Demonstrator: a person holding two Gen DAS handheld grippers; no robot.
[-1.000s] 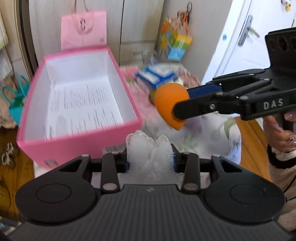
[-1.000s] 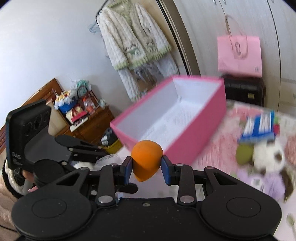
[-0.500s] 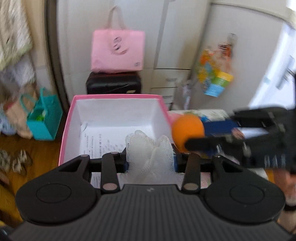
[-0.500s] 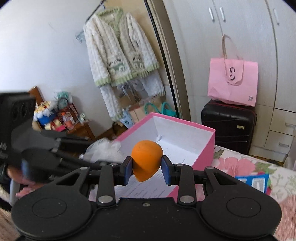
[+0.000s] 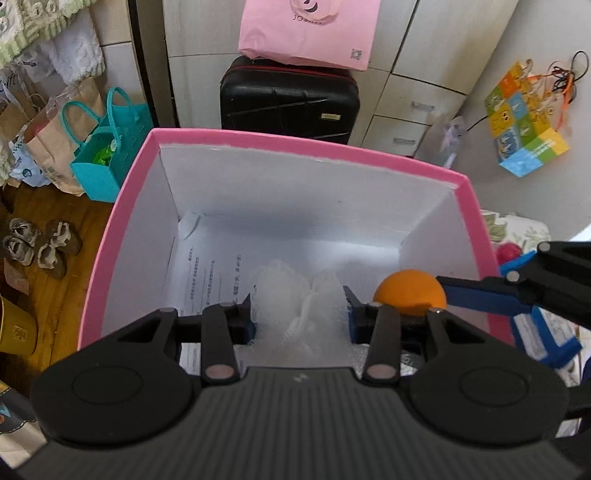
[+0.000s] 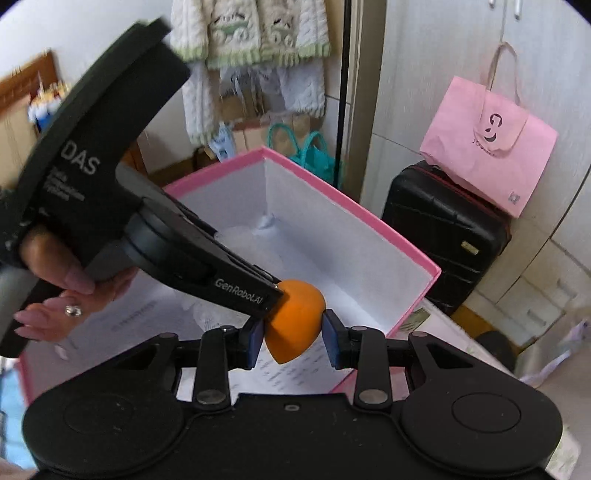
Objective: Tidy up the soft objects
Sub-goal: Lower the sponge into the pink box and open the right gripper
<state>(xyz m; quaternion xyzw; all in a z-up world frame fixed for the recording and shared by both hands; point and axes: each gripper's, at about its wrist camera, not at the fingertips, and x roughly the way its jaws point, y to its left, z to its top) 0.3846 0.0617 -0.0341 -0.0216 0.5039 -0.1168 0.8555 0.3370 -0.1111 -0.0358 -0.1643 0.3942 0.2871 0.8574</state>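
Left wrist view: left gripper [image 5: 298,314] clamped on a white mesh bath pouf [image 5: 298,306], frothy and net-textured, bunched between the blue pads and held low inside the pink box [image 5: 129,192]; box rectangular, stiff card, pink outside with matte white inner walls, a printed paper sheet [image 5: 207,280] lying flat on its floor; right gripper [image 5: 443,295] reaching in from the right edge, closed on a smooth orange makeup sponge [image 5: 406,286], rounded like an egg, just beside the pouf and over the box's right inner side; beyond the box a hard black suitcase [image 5: 290,99] with a glossy pink paper bag [image 5: 308,29] on top; a teal tote [image 5: 107,147] on the wooden floor to the left

Right wrist view: right gripper [image 6: 293,338] pinching the orange makeup sponge [image 6: 295,321] at its sides, pointed end down, surface soft and poreless; sponge hovering over the open pink box [image 6: 369,221], near its right wall; left gripper's black plastic body crossing from the upper left, its tip hidden behind its own frame, touching the sponge's left side; scraps of white mesh bath pouf [image 6: 207,314] visible below that frame; left hand [image 6: 66,295] wrapped round the handle, a ring on one finger; a knitted cream cardigan [image 6: 251,44] hanging on the wall behind; black suitcase [image 6: 443,236] and pink paper bag [image 6: 487,147] at right
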